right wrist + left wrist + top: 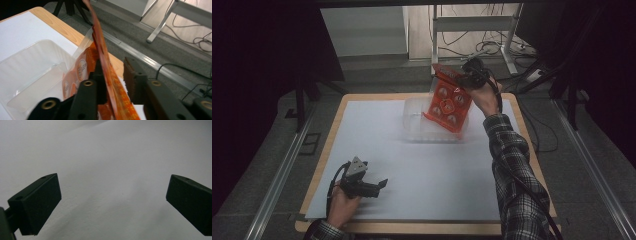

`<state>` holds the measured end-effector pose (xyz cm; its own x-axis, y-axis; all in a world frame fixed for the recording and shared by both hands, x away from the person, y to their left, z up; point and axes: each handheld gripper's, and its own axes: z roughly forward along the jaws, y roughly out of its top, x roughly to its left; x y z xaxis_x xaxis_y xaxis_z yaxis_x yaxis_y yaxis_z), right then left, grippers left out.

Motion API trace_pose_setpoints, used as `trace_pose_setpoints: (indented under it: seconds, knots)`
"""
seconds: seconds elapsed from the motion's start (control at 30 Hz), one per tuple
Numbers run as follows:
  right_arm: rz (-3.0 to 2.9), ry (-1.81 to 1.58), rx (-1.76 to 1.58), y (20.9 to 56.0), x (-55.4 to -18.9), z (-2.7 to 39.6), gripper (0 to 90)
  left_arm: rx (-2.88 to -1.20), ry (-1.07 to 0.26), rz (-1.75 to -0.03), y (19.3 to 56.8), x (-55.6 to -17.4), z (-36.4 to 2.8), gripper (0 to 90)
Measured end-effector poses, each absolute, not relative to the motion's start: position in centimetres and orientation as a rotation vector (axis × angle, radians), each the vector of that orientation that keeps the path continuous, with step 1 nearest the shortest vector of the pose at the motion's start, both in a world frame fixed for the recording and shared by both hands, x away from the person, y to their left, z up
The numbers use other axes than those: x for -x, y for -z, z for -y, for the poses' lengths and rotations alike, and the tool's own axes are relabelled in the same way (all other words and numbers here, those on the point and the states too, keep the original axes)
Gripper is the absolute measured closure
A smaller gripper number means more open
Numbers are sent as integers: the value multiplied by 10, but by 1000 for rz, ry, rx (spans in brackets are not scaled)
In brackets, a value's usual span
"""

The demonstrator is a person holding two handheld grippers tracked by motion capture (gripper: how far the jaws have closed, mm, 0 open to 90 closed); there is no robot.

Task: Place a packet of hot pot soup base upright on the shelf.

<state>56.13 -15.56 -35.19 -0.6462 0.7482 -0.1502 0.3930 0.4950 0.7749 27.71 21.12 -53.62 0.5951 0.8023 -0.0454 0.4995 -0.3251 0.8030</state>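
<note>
The right gripper [113,82] stood partly open astride the pack's [447,102] top edge, one jaw touching, the other clear. The pack leaned steeply, long axis running down into the clear tray [414,127] beneath. The left gripper [379,186], open and empty, rested well apart.

High view overlooks table [377,150]; gripper views close, share it.

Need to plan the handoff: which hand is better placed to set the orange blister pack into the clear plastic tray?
Right. Its gripper already has the orange blister pack between its fingers, over the clear plastic tray; the left gripper sits far off.
</note>
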Motion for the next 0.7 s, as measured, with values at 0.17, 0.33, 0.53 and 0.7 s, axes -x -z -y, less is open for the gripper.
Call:
trace_pose_setpoints:
  seconds: [0.17,0.33,0.53,0.7]
  knots:
    - [-2266,-1021,-920,344,-558,158,587,-1969,-458,-1030,535,-277,-212,0]
    - [-2258,-1046,-902,337,-553,162,444,-1949,-436,-1040,532,-276,-212,0]
    - [-2243,-1080,-902,331,-548,169,340,-1953,-419,-1047,530,-275,-209,3]
    - [-2249,-1115,-901,327,-541,178,266,-1962,-411,-1057,530,-275,-208,3]
